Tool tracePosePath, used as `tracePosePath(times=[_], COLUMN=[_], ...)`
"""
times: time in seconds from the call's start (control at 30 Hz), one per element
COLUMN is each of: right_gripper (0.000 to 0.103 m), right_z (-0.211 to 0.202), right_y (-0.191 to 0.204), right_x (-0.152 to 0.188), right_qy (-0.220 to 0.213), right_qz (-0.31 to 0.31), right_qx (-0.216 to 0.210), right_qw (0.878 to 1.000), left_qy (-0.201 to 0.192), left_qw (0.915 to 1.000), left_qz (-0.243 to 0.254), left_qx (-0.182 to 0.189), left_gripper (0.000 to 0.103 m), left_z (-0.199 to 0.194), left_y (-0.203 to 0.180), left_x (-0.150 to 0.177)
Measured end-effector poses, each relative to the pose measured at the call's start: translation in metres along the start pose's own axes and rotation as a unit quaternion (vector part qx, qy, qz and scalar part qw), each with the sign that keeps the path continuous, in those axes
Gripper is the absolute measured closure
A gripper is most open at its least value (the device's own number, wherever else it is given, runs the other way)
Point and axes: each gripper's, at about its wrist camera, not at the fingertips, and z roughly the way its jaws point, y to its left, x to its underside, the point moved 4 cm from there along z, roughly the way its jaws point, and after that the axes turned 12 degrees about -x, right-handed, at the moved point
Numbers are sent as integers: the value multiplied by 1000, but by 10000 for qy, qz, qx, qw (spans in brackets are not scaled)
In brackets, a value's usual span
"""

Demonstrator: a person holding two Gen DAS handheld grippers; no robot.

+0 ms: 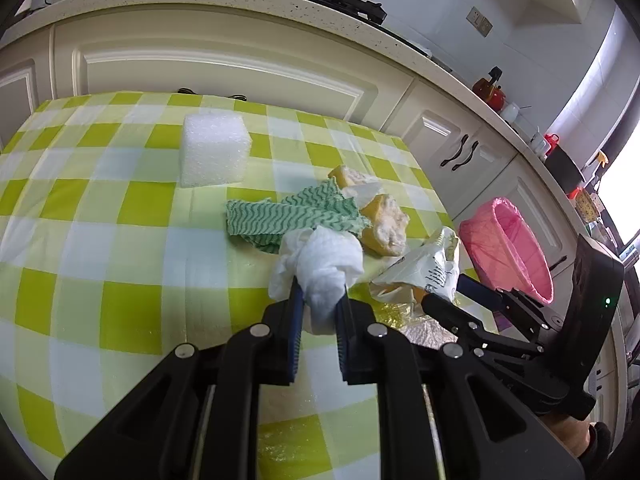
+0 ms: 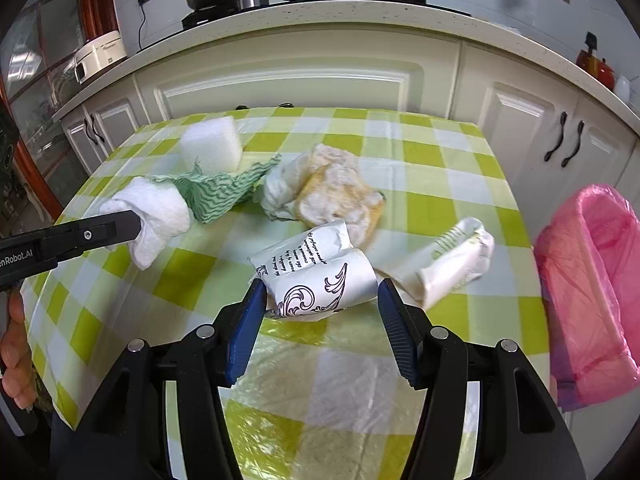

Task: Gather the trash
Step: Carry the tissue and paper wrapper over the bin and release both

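Observation:
My left gripper (image 1: 320, 288) is shut on a crumpled white tissue (image 1: 320, 256), held just above the green-checked tablecloth (image 1: 100, 240). The right wrist view shows that tissue (image 2: 160, 208) at the left, at the tip of the left gripper's finger. My right gripper (image 2: 320, 286) has its blue pads against both sides of a crushed white paper cup (image 2: 316, 272) printed with dark scrollwork. A pink-lined trash bin (image 2: 592, 280) stands off the table's right edge. In the left wrist view, the right gripper (image 1: 460, 292) and the cup (image 1: 424, 264) sit in front of the bin (image 1: 516, 240).
On the table lie a green wavy cloth (image 1: 280, 212), yellow sponge lumps with white paper (image 2: 336, 196), a white foam block (image 1: 214, 150) and a flattened white wrapper (image 2: 452, 260). Cream cabinets (image 2: 280, 76) and a counter stand behind. A hand (image 2: 16, 352) shows at the left.

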Motion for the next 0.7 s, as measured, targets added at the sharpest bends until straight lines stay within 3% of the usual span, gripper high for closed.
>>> tracePosePath(times=[0.43,0.7], right_gripper=[47,47], right_z=[-75,-132], right_y=[-32,-95], right_x=[-5,-10], right_qy=[-653,-998], right_qz=[393,668], right_qx=[167,679], right_qw=[9970,9904], left_qy=[-286,-450], left_qw=[9982,9933], left_qz=[405,762], left_qx=[350,747], left_gripper=[89,89], left_z=[-31,-32], left_y=[-60,-126], left_x=[-9,-33])
